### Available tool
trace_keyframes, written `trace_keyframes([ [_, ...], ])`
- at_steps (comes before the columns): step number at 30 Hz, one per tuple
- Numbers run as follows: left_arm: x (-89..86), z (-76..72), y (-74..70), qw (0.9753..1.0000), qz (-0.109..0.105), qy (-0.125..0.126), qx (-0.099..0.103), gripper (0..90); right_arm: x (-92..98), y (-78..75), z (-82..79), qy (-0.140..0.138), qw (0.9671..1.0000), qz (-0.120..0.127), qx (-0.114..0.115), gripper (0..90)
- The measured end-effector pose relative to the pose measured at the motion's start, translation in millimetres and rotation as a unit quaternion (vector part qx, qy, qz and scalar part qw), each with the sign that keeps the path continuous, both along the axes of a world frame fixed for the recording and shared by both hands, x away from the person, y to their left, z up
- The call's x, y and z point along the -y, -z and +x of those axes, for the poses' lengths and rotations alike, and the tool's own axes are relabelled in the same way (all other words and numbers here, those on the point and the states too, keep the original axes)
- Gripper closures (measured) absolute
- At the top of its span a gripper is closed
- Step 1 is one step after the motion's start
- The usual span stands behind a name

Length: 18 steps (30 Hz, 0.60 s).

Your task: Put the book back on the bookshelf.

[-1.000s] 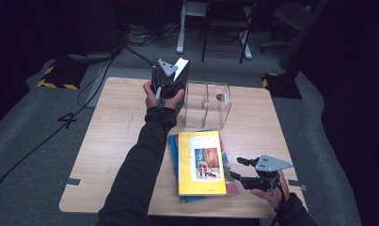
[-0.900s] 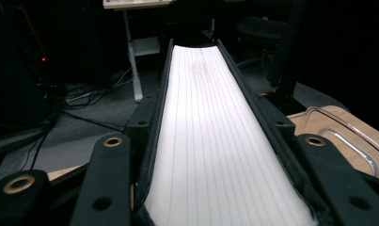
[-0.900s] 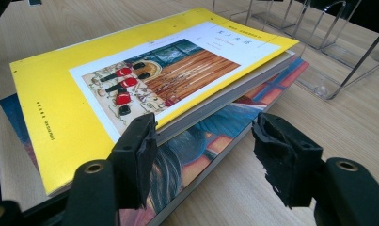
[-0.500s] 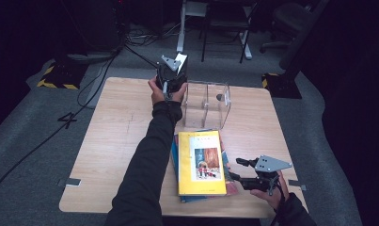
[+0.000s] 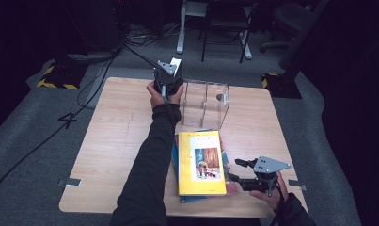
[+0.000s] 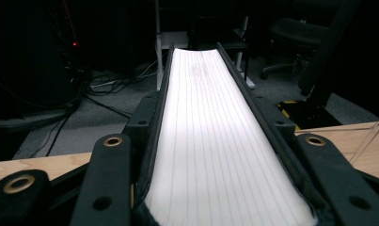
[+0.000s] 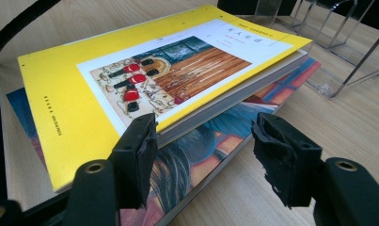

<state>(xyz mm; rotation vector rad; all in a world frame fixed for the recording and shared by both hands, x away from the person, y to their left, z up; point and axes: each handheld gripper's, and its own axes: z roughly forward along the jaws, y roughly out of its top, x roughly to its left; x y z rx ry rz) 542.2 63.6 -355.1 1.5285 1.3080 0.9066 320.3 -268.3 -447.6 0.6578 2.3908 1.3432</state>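
In the high view the left gripper point(image 5: 167, 79) sits in the upper middle of the frame, at the far edge of the wooden bench point(image 5: 116, 136), just left of a clear acrylic rack point(image 5: 205, 101) with upright dividers; its jaws are clenched on a white-paged book point(image 5: 176, 63), whose pale edge pokes out above the gripper; in the left gripper view that book's page block point(image 6: 215, 150) runs up the middle of the frame between the two black jaws, which press on its dark covers either side; the right gripper point(image 5: 241, 175) lies at the lower right of the high view, held low by a hand point(image 5: 272, 195) near the bench's front edge, its jaws released and spread, just beside the right edge of a stack of books; in the right gripper view the yellow book point(image 7: 145, 75) lies on top of a blue-covered book point(image 7: 210, 136), flat on the bench, with the left jaw at the yellow book's lower edge and the right jaw apart over bare wood; the rack's base shows in the upper right of that view
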Motion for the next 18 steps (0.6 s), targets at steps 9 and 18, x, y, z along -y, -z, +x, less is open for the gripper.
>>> trace_keyframes([
  [9,-6.5,-1.6,10.4,0.9999,-0.009,0.003,0.007,52.3,-0.8,0.6,-0.7,-0.005,1.0000,-0.002,0.001,40.1],
  [18,-18.1,-5.2,15.5,0.9996,-0.022,0.015,-0.011,51.1,1.8,-0.6,-1.4,-0.002,1.0000,-0.004,0.003,39.7],
])
